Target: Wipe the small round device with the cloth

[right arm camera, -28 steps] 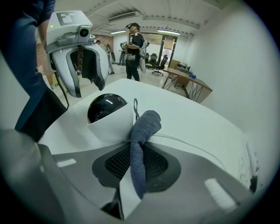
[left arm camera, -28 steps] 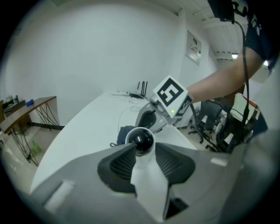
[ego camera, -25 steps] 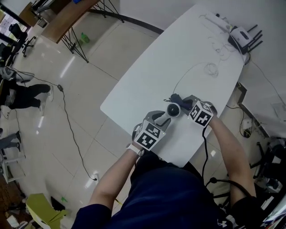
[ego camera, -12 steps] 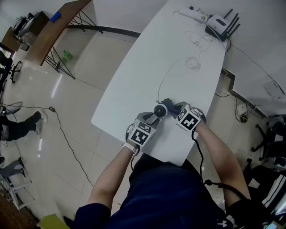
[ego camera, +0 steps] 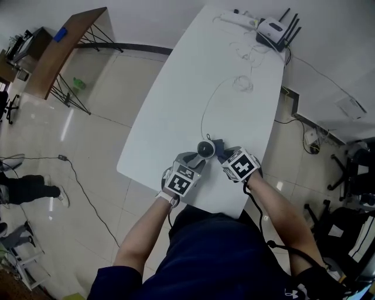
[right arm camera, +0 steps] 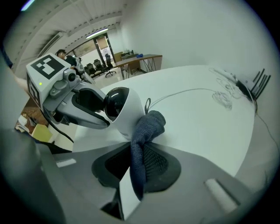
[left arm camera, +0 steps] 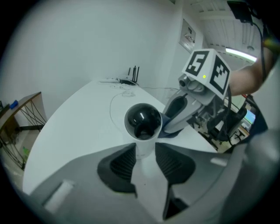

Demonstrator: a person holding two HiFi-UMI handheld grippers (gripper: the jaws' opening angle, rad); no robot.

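The small round device (left arm camera: 142,121), a white body with a glossy black dome, stands near the front edge of the white table (ego camera: 193,82). My left gripper (left arm camera: 144,158) is shut on its white base, one pad on each side. My right gripper (right arm camera: 133,165) is shut on a dark blue cloth (right arm camera: 144,131), whose bunched end presses against the device (right arm camera: 124,111) on its right side. In the head view both grippers meet at the device (ego camera: 205,148), with the cloth (ego camera: 219,146) just to its right. A thin cable runs from the device toward the far end of the table.
A router with black antennas (ego camera: 273,27), a white power strip (ego camera: 234,17) and loose coiled cable (ego camera: 243,82) lie at the table's far end. A wooden desk (ego camera: 55,50) stands off to the left on the tiled floor.
The grippers keep their hold on the device and the cloth. The head view has shifted, so the table and hands sit a little further left and the table's far end comes into sight.
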